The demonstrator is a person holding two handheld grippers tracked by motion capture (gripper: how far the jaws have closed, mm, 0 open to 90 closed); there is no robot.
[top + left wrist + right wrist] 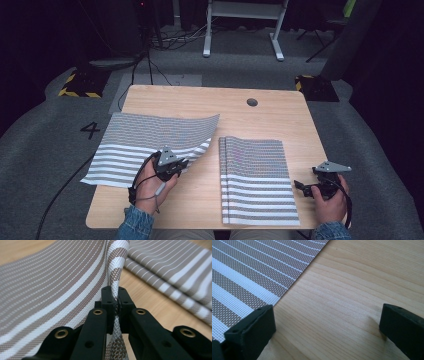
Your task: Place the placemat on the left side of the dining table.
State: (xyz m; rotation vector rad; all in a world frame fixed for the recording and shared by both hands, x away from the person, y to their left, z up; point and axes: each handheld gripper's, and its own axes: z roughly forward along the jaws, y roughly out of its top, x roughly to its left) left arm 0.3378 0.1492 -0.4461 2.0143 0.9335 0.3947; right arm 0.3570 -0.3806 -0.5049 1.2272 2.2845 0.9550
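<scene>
The left claw [181,164] is seen clamped on the near right edge of a striped woven mat [150,142], which is spread over the left part of the wooden surface [200,197]. In the left gripper view the mat's edge [115,290] is pinched upright between the two black jaws, and the strip below the pads is hidden behind them. That corner is raised off the surface, while the mat's far left part hangs past the surface's edge, so how much of it is supported cannot be told. Its underside is not visible.

A second, folded striped mat [257,180] lies flat to the right, apart from the first; its layers can be made out only along its left edge. The right claw [302,187] is held just beside the folded mat's right edge, its jaws standing wide apart with nothing between them. In the right gripper view bare wood is seen between the jaws, and the folded mat [249,277] is cut off at the upper left.
</scene>
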